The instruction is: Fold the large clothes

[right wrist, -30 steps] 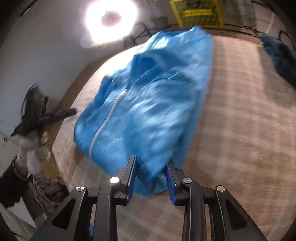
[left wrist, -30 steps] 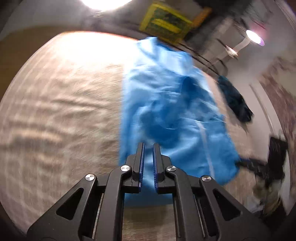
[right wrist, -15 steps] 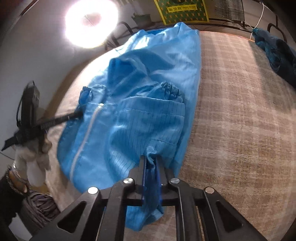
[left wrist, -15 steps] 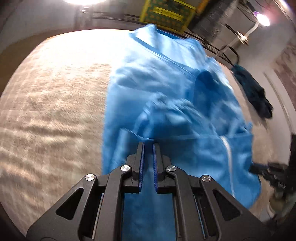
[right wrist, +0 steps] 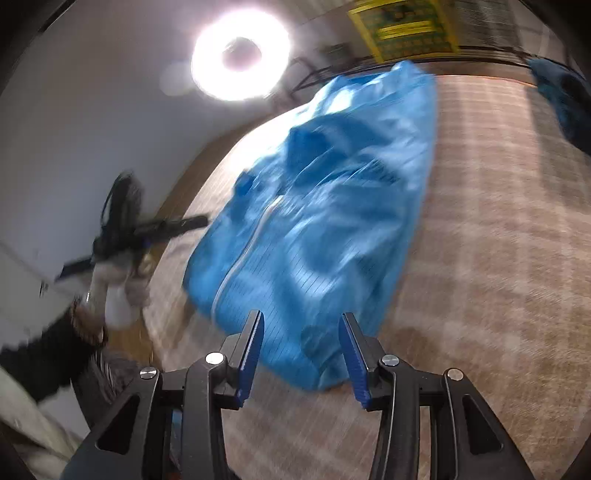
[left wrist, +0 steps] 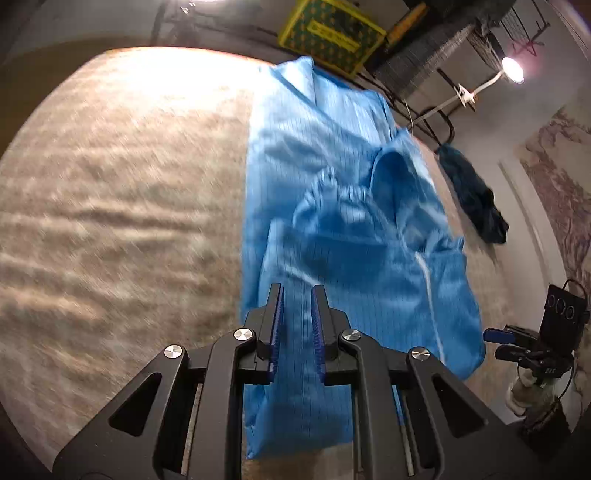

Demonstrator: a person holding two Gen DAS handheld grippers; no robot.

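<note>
Beige woven carpet (left wrist: 110, 221) fills the left wrist view, with the blue zip-front garment (left wrist: 332, 229) spread lengthwise over it. Beyond the garment's far end stands a yellow-green box (left wrist: 328, 33); right of the garment lies a dark teal cloth (left wrist: 472, 199). The left gripper (left wrist: 297, 295) hovers over the garment's near end, jaws just eased slightly apart, pinching nothing.

From the right wrist, the garment (right wrist: 325, 221) lies blurred on the carpet (right wrist: 498, 258). The right gripper (right wrist: 301, 325) has just spread wide, the garment's near corner lying below the gap, unpressed.

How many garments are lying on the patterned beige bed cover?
2. A light blue zip-front work coat lies spread along the middle; a crumpled dark teal garment sits near the far right edge. Others may lie outside the views.
</note>
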